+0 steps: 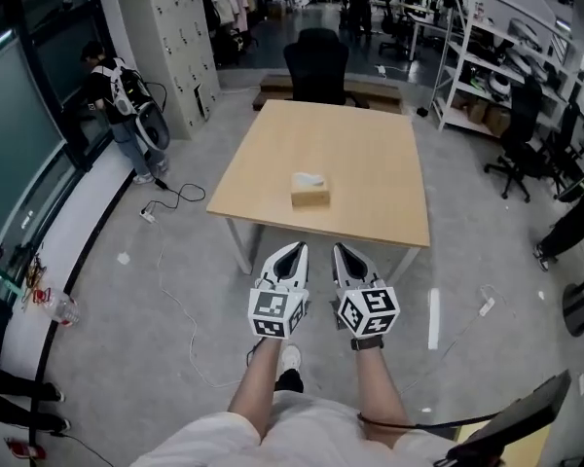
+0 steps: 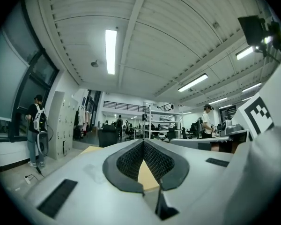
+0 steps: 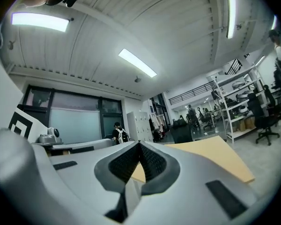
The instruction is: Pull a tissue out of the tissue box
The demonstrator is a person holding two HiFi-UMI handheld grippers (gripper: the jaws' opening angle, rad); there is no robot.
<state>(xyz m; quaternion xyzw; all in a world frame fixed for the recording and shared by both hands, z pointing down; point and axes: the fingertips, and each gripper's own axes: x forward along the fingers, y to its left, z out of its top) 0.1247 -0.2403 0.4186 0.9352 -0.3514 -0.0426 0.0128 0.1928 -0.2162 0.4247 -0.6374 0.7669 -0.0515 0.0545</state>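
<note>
A tan tissue box (image 1: 310, 191) with a white tissue sticking out of its top stands near the middle of a light wooden table (image 1: 370, 154). Both grippers are held side by side in front of the table's near edge, short of the box. The left gripper (image 1: 294, 249) has its jaws closed together with nothing between them, and so has the right gripper (image 1: 339, 249). In the left gripper view the left gripper (image 2: 144, 143) points level over the tabletop (image 2: 147, 175). In the right gripper view the right gripper (image 3: 139, 145) does the same, and the table (image 3: 215, 161) stretches to its right. Neither gripper view shows the box.
A black office chair (image 1: 315, 61) stands at the table's far side. Grey lockers (image 1: 170, 47) and a person (image 1: 122, 100) by the window are at the left. A cable (image 1: 175, 197) lies on the floor left of the table. Shelves (image 1: 487, 66) and chairs (image 1: 521, 144) are at the right.
</note>
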